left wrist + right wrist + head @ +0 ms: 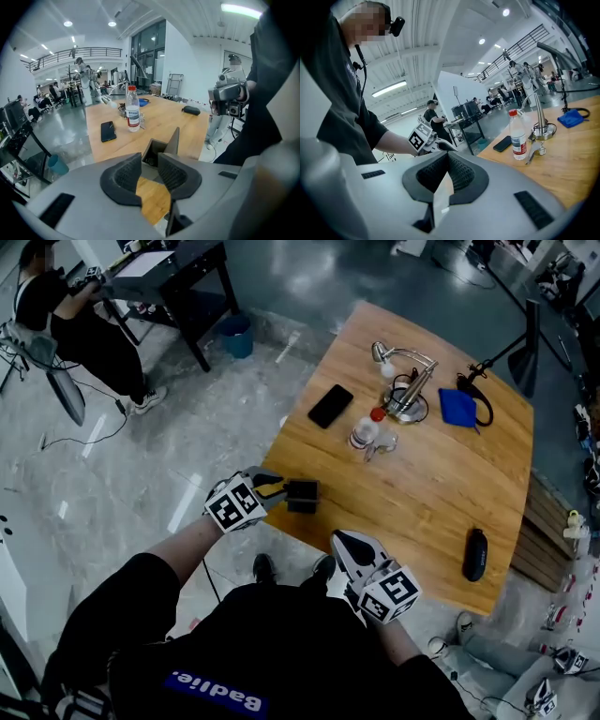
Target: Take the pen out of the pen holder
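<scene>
Left tool (149, 158) just behind pen holder (174, 141)

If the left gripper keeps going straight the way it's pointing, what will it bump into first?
Most likely the dark pen holder. It stands on the table corner right in front of the left gripper, whose jaws are apart with nothing between them. How near it is can't be told exactly.

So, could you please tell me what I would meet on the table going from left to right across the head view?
pen holder → phone → bottle → metal lamp → blue cloth
</scene>
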Motion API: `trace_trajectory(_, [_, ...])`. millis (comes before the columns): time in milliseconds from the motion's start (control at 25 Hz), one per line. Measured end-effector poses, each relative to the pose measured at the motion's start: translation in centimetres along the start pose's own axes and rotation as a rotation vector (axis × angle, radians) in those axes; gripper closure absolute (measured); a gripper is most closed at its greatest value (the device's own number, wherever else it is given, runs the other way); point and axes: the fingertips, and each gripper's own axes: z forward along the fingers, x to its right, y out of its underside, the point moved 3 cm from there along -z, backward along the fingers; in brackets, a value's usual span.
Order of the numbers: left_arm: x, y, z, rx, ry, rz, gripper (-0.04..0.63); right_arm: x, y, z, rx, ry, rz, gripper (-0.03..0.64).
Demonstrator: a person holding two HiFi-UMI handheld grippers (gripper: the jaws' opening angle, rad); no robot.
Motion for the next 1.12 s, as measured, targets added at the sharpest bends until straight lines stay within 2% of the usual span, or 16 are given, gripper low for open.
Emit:
trace_trajectory(240, [-0.4,0.2,0.9,-0.044,0.039,0.019,0.492,0.4,0.3,-0.1,-0.004,0.013,0.021,0.612])
trace_trajectory(440, [-0.8,0.6,1.7,-0.065,0.055,0.005,0.492,0.6,0.5,-0.1,-0.004,0.018,0.028,0.613])
trace_trajectory(640, [-1.2,0.7,2.2,-0.062,0.063,-0.013,0.495,1.0,0.7,-0.4,0.0,0.03,0.039,0.614])
trace_trajectory(720, [-1.3,0.7,2.3,-0.058,0.066,-0.014,0.523,1.1,0.7,-0.5,0.002,0.032,0.042,0.614])
trace_trajectory(1120, [-1.4,-0.6,0.9,-0.031,0.074,-0.023,0.528,0.9,0.1,-0.4,0.015,0.026,0.026,0.614])
